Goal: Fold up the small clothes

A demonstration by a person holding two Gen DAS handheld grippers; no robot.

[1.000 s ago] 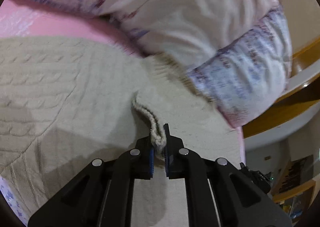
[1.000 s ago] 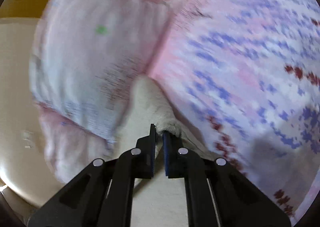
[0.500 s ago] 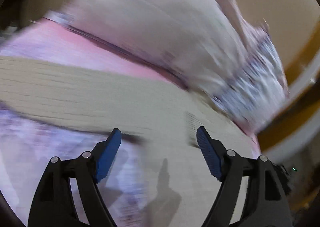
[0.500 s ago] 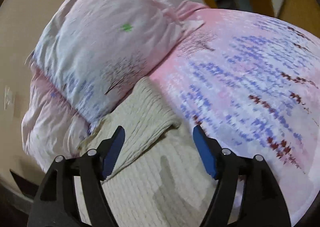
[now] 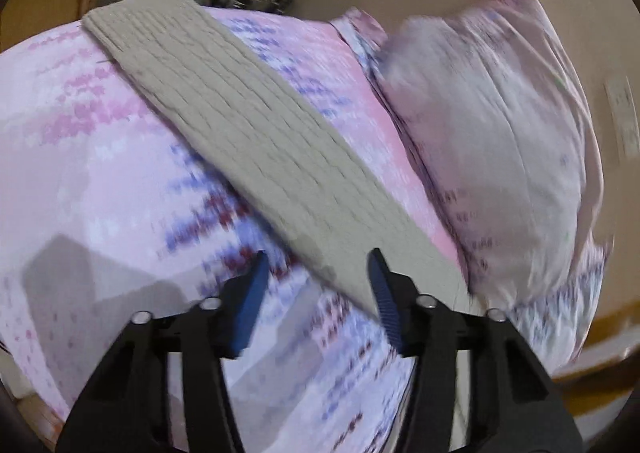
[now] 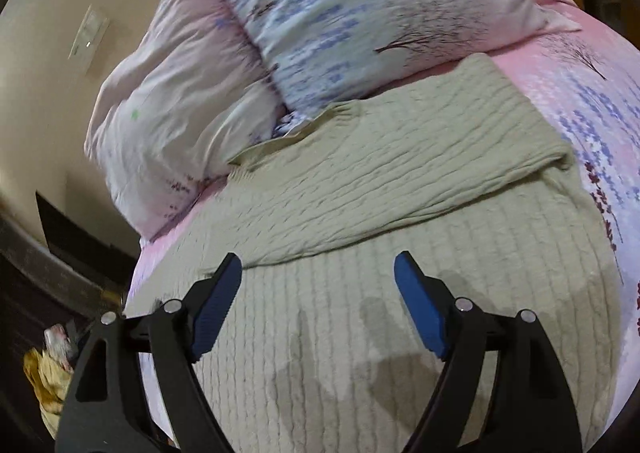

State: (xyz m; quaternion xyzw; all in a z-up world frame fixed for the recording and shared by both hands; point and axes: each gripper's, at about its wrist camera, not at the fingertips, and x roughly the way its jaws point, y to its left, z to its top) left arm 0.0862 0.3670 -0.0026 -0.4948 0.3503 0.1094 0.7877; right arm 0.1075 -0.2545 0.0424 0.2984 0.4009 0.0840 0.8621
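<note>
A beige cable-knit sweater (image 6: 380, 189) lies flat on the pink flowered bedsheet (image 6: 600, 101), one part folded over the rest. In the left wrist view the sweater (image 5: 248, 133) runs as a long beige band from upper left to lower right. My left gripper (image 5: 316, 273) is open and empty, above the sweater's near edge and the sheet (image 5: 100, 157). My right gripper (image 6: 318, 273) is open and empty, above the sweater's lower body just short of the folded edge.
Two flowered pillows (image 6: 360, 5) lie at the head of the bed against the sweater's far edge; they also show in the left wrist view (image 5: 500, 125). A beige wall with a switch plate (image 6: 88, 37) stands behind. Clutter (image 6: 48, 373) lies on the floor left of the bed.
Both grippers were shut on sweater parts a second ago; they have let go, opened and pulled back. The sweater now lies folded on the bed.
</note>
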